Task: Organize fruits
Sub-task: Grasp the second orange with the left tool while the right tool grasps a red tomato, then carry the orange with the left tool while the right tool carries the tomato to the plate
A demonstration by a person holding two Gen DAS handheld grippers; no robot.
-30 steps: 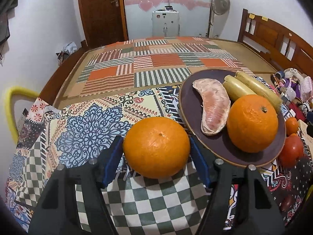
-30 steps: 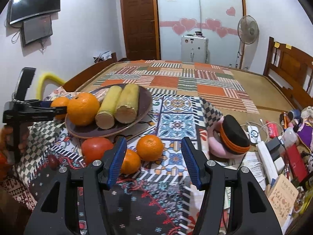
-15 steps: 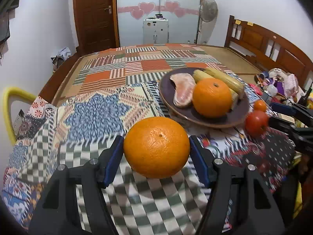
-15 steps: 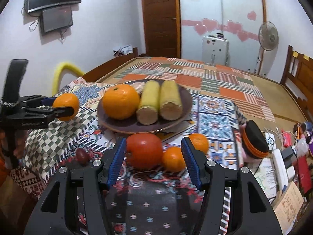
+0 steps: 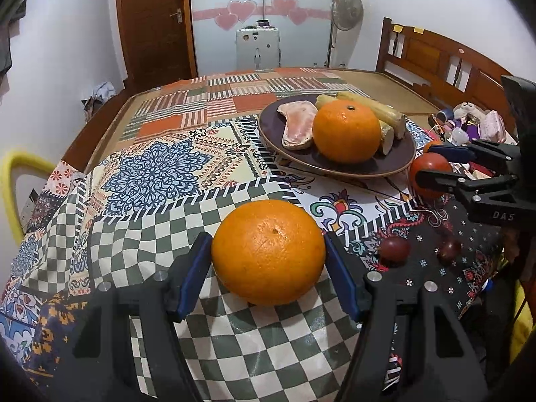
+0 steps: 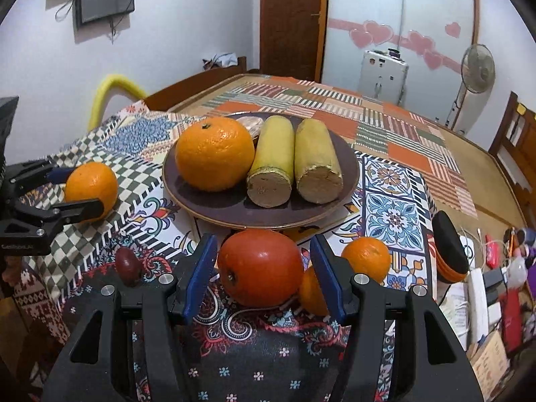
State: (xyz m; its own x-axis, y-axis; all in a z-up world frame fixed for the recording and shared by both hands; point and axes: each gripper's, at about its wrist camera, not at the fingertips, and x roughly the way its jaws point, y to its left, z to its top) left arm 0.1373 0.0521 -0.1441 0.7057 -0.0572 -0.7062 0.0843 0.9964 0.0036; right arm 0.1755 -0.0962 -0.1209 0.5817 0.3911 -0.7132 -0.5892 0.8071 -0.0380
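My left gripper [image 5: 268,238] is shut on a large orange [image 5: 268,251], held just above the checked cloth, near and left of the dark plate [image 5: 335,171]. The plate carries another orange [image 5: 345,134], a peeled pomelo segment [image 5: 296,127] and two yellow stalk pieces [image 6: 294,160]. In the right wrist view, my right gripper [image 6: 263,244] stands open around a red tomato-like fruit [image 6: 259,268] lying on the cloth in front of the plate [image 6: 234,208]. Its pads sit beside the fruit with a thin gap on the right. Two small oranges [image 6: 366,258] lie just to the right.
Two small dark red fruits [image 5: 393,249] lie on the dark cloth near the table's front edge. A black and orange object [image 6: 449,248], a power strip and other clutter crowd the right side. A yellow chair frame [image 5: 20,167] stands at the left.
My left gripper has pulled back from the plate with the orange still in it. My right gripper has swung left and closer, from the small oranges to around the red fruit.
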